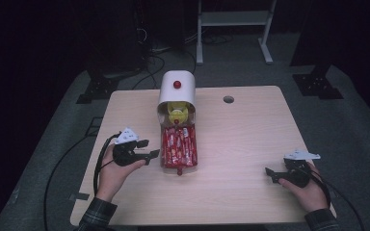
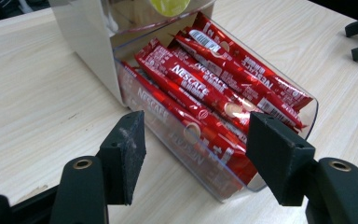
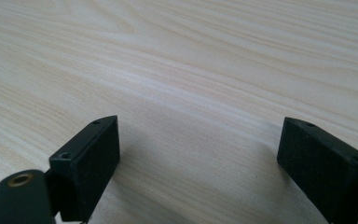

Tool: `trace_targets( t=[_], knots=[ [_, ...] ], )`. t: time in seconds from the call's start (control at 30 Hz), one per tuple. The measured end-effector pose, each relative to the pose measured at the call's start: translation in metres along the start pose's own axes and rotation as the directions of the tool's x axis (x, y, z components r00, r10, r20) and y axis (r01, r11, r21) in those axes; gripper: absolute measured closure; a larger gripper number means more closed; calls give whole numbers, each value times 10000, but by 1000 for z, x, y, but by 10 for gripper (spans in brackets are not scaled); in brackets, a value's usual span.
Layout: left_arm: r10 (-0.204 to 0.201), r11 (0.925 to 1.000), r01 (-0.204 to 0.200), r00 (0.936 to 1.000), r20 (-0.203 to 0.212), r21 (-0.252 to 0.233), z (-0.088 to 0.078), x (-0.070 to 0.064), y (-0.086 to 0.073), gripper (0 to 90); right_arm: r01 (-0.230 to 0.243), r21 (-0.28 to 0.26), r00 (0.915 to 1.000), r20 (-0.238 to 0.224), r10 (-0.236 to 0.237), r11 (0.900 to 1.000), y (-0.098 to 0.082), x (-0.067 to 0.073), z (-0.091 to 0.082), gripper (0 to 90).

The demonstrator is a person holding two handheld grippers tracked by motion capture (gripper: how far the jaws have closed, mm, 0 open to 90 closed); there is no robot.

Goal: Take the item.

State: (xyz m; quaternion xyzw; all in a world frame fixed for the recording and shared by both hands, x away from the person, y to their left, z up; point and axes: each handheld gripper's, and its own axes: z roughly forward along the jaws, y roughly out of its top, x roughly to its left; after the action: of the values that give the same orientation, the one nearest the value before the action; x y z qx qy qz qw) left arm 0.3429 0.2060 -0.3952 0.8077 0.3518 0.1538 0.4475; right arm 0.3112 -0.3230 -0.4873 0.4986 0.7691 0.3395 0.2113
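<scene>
Facing coffee sticks (image 2: 205,88), left tool (image 2: 196,154) open

Glossy red foil sachets (image 2: 200,88), clear plastic drawer (image 2: 303,100), matt wood table (image 2: 37,93)

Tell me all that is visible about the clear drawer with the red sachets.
The clear drawer looks like transparent plastic with a rounded front and a red knob. It is pulled out of the white dispenser and rests on the wooden table. Red Nescafe sachets lie lengthwise inside, filling it. The left gripper is open just beside it, not touching.
</scene>
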Motion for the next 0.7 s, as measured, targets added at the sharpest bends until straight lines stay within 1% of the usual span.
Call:
trace_targets(
  t=[0.23, 0.47, 0.7],
  knots=[
    [22, 10000, -22, 10000, 73, -31, 8, -2, 6, 379, 1, 5, 10000, 1, -1, 10000, 0, 0, 0, 119],
    [-60, 10000, 61, 9997, 248, -48, 15, -4, 9, 385, -3, -1, 10000, -2, 3, 10000, 0, 0, 0, 119],
    [12, 10000, -12, 9995, 322, -24, 22, -6, 14, 387, -3, -1, 10000, -1, 3, 10000, 0, 0, 0, 119]
  ],
)
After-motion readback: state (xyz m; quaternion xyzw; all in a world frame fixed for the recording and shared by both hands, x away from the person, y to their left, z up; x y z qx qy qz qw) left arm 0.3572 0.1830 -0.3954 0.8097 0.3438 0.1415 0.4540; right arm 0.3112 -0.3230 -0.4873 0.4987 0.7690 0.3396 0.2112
